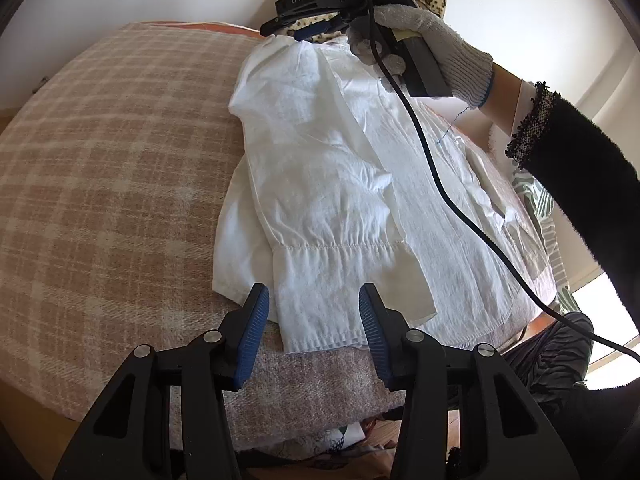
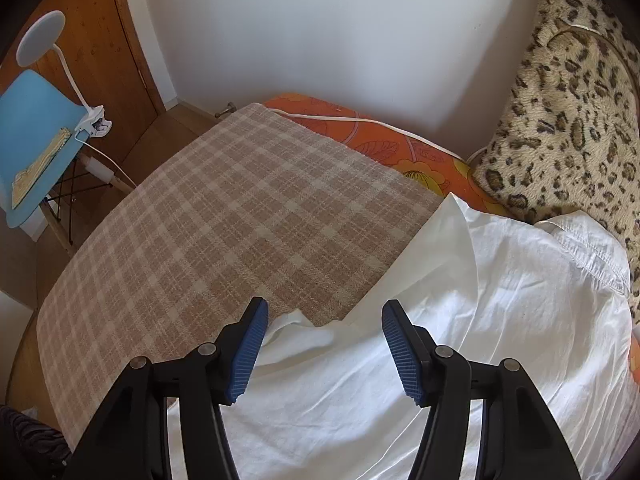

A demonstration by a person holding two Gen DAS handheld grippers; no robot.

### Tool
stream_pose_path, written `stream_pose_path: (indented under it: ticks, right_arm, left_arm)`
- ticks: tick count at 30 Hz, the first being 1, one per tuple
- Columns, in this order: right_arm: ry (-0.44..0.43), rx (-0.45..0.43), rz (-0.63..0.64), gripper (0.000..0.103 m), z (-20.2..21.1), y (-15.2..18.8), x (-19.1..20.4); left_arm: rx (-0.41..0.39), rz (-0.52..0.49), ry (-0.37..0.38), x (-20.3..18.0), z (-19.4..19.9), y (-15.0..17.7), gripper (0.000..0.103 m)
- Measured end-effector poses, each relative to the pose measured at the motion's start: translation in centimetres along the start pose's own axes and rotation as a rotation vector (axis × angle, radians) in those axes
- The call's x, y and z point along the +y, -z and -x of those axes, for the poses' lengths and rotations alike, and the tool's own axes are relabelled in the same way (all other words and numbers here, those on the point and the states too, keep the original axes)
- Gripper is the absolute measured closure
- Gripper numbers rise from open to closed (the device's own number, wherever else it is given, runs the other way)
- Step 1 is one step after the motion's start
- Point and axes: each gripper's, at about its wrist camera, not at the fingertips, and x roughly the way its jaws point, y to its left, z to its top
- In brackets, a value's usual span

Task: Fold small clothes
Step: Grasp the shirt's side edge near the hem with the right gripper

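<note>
A small white garment (image 1: 340, 184) lies spread on a pink-and-cream plaid blanket (image 1: 112, 168). A gathered sleeve is folded over its body, the cuff nearest me. My left gripper (image 1: 312, 304) is open, its blue pads on either side of that cuff, just above it. In the left wrist view the right gripper (image 1: 304, 30) is at the garment's far end, held by a gloved hand (image 1: 436, 36). In the right wrist view the right gripper (image 2: 324, 316) is open and empty over the white garment (image 2: 460, 320) near its folded edge.
A leopard-print cushion (image 2: 572, 112) lies beyond the garment, beside an orange floral sheet (image 2: 380, 140). A black cable (image 1: 436, 184) crosses over the garment. A blue chair (image 2: 32, 128) with a clip lamp (image 2: 40, 38) stands off the bed at left. The bed's near edge is below my left gripper.
</note>
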Motion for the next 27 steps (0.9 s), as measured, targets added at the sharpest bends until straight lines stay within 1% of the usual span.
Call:
stream_pose_path:
  ticks: [1, 3, 4, 5, 6, 7, 8, 10, 12, 16, 17, 19, 20, 22, 23, 24, 25, 26, 27]
  right_arm:
    - [0.002, 0.009, 0.008, 0.041, -0.5, -0.1, 0.1]
    - [0.0, 0.021, 0.007, 0.041, -1.3, -0.2, 0.1]
    - [-0.005, 0.024, 0.002, 0.042, -1.6, -0.3, 0.0]
    - [-0.01, 0.024, -0.005, 0.045, -1.9, -0.3, -0.2]
    - [-0.016, 0.025, -0.012, 0.05, -2.1, -0.3, -0.3]
    - [-0.019, 0.029, -0.024, 0.052, -2.4, -0.3, -0.4]
    - [-0.023, 0.033, -0.036, 0.054, -2.6, -0.3, -0.6]
    - [-0.048, 0.03, -0.057, 0.053, -2.5, -0.2, -0.9]
    - [-0.076, 0.02, -0.069, 0.047, -2.0, -0.1, -1.2]
    - [-0.139, 0.012, -0.047, 0.047, -0.6, 0.6, -1.9]
    - [-0.152, 0.011, -0.032, 0.045, -0.4, 0.8, -1.9]
    - [-0.154, 0.013, -0.001, 0.038, -0.3, 1.0, -1.6]
    - [-0.156, 0.019, 0.014, 0.034, -0.4, 1.1, -1.3]
    - [-0.132, 0.024, 0.043, 0.034, -1.1, 1.1, -0.6]
    - [-0.11, 0.026, 0.057, 0.038, -1.5, 1.1, -0.2]
    - [-0.091, 0.029, 0.069, 0.058, -1.9, 1.2, 0.1]
    - [-0.079, 0.042, 0.073, 0.073, -2.4, 1.2, 0.3]
    - [-0.066, 0.052, 0.074, 0.087, -2.8, 1.2, 0.5]
    - [-0.052, 0.046, 0.077, 0.092, -2.9, 1.2, 0.7]
  left_arm:
    - [0.011, -0.008, -0.005, -0.2, -0.3, 0.1, 0.062]
    - [0.0, -0.043, -0.03, -0.8, -0.5, 0.4, 0.066]
    - [0.001, -0.062, -0.044, -1.1, -0.6, 0.5, 0.069]
    - [0.001, -0.073, -0.055, -1.2, -0.8, 0.5, 0.081]
    - [0.005, -0.07, -0.062, -1.1, -0.9, 0.4, 0.088]
    - [0.006, -0.061, -0.061, -0.9, -1.0, 0.4, 0.094]
    - [0.004, -0.053, -0.055, -0.8, -1.0, 0.4, 0.097]
    - [0.004, -0.041, -0.043, -0.2, -0.9, 0.3, 0.098]
    - [0.002, -0.034, -0.038, 0.0, -0.7, 0.4, 0.099]
    - [-0.003, -0.03, -0.033, 0.4, -0.2, 0.5, 0.1]
    - [-0.004, -0.029, -0.032, 0.5, -0.1, 0.5, 0.1]
    - [-0.006, -0.02, -0.029, 0.9, 0.1, 0.6, 0.1]
    - [-0.007, -0.016, -0.028, 1.0, 0.2, 0.6, 0.101]
    - [-0.007, 0.01, -0.01, 1.2, 0.3, 0.6, 0.101]
    - [-0.006, 0.017, -0.002, 1.3, 0.3, 0.6, 0.101]
    - [-0.008, 0.022, 0.0, 1.3, 0.5, 0.6, 0.101]
    - [-0.01, 0.027, 0.0, 1.3, 0.6, 0.6, 0.099]
    - [-0.009, 0.027, -0.004, 1.2, 0.6, 0.6, 0.09]
    - [-0.01, 0.026, -0.018, 1.1, 0.7, 0.6, 0.083]
